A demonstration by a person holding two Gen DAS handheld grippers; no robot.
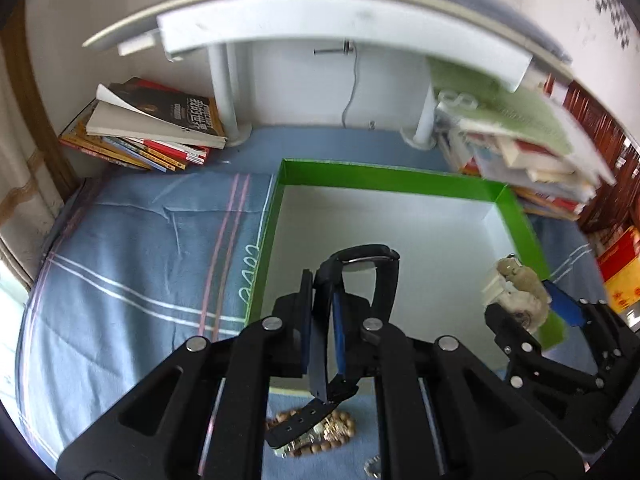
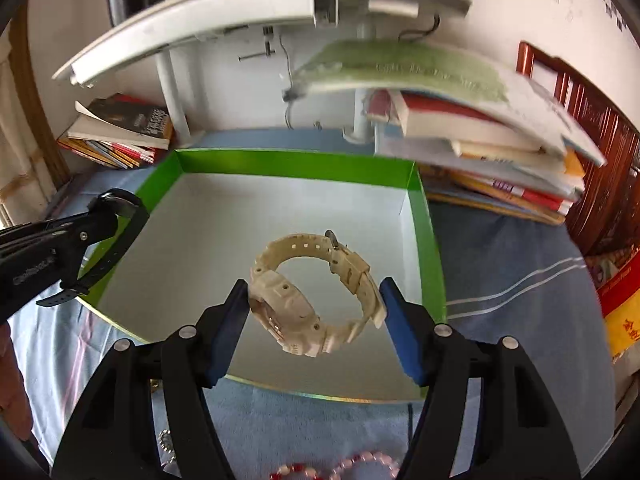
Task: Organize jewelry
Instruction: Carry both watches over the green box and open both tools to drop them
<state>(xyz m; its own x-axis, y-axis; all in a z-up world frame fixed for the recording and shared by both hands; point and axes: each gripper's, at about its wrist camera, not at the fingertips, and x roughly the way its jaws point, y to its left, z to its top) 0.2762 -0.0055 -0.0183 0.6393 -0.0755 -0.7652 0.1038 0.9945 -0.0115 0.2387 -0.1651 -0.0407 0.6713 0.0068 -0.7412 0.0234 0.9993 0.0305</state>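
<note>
A lived-in room at home, seemingly a bedroom or study corner. A blue striped cloth covers the work surface beneath a white shelf standing on round legs. Untidy stacks of books and magazines sit on either side against a pale wall, with a thin cable hanging down it. Dark red wooden furniture stands at the right, and a curtain hangs at the left edge.
</note>
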